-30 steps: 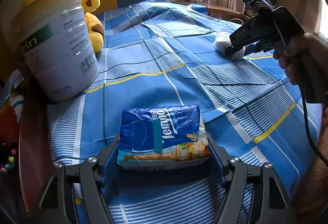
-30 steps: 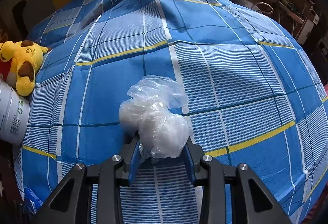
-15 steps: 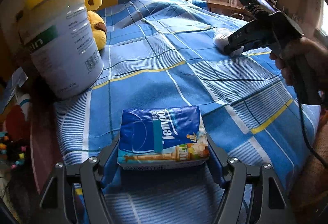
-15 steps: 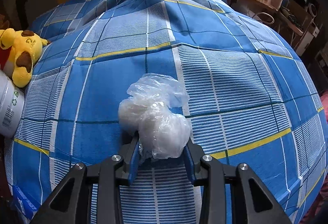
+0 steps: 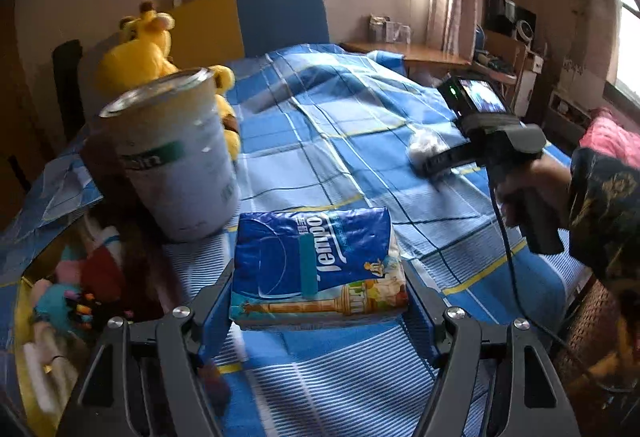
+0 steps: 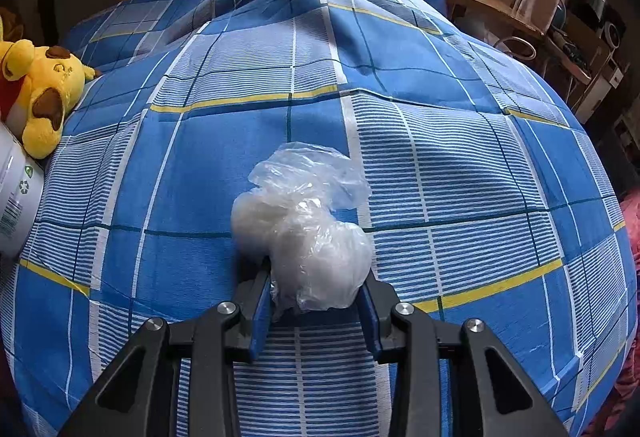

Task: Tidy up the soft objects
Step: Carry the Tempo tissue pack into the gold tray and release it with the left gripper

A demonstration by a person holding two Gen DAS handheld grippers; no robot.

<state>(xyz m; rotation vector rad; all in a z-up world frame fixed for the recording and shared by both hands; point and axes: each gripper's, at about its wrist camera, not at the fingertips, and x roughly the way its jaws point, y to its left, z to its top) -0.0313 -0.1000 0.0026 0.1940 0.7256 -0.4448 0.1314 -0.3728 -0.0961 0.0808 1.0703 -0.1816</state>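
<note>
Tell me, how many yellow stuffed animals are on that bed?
1 that I can make out: the yellow plush toy lies at the bed's left edge, partly behind the white can. The can hides part of it, so another could sit behind.

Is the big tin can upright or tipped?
Upright. The tin can stands on its base at the edge of the blue checked bedspread, rim on top, in front of the yellow plush toy.
</note>
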